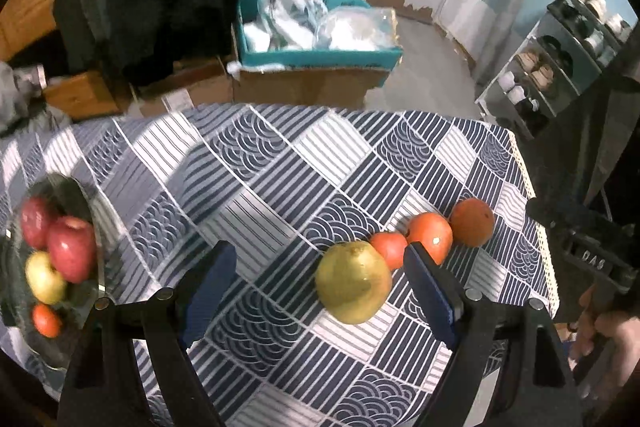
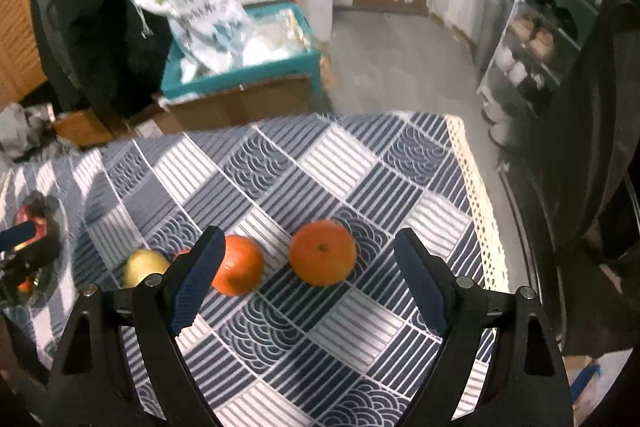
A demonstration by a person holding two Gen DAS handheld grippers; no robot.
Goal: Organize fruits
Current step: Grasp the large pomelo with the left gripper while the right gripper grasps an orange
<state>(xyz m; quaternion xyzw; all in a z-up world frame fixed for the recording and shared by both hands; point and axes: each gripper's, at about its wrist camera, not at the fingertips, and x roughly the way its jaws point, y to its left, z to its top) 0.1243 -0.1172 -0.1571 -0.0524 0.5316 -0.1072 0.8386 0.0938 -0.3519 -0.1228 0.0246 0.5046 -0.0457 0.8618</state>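
Left wrist view only: glass bowl at left with two red apples, yellow fruit, small orange one.

Left tongs wide open, empty, above yellow pear on patterned worktop.

Right tongs wide open, empty; orange between fingers, untouched.

Row continues: two tomatoes between pear and orange.

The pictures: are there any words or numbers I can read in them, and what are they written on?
"DAS" on the right gripper's black body, seen in the left wrist view.
The white bag in the teal box has dark print and a small green mark, too blurred to read.
The sticker on one tomato is too small to read.
Nothing else has writing.
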